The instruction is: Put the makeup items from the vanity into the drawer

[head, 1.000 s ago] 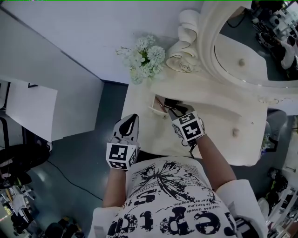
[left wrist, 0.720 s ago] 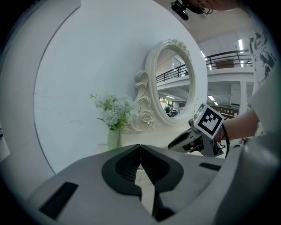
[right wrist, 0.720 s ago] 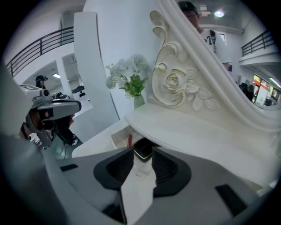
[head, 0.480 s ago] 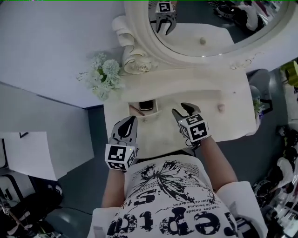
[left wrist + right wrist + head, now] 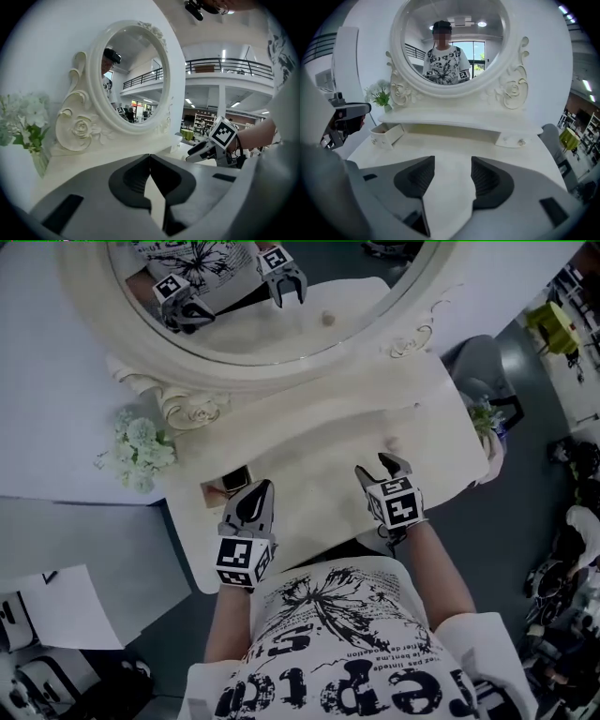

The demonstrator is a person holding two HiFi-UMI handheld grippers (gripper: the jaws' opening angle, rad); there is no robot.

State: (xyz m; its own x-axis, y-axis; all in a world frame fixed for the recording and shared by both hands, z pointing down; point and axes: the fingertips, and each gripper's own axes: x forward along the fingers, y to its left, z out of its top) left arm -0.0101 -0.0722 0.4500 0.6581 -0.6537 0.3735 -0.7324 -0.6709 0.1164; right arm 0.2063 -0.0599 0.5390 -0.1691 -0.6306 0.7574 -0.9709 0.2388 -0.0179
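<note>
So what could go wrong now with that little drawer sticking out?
The small drawer stands pulled out. The left gripper, fingers shut and empty, is right beside it, so a sideways swing could bump it or jolt what lies inside. The white flowers stand just past the drawer and might get knocked over. The right gripper is opening its fingers with nothing between them, so it could catch the knob just ahead.
</note>
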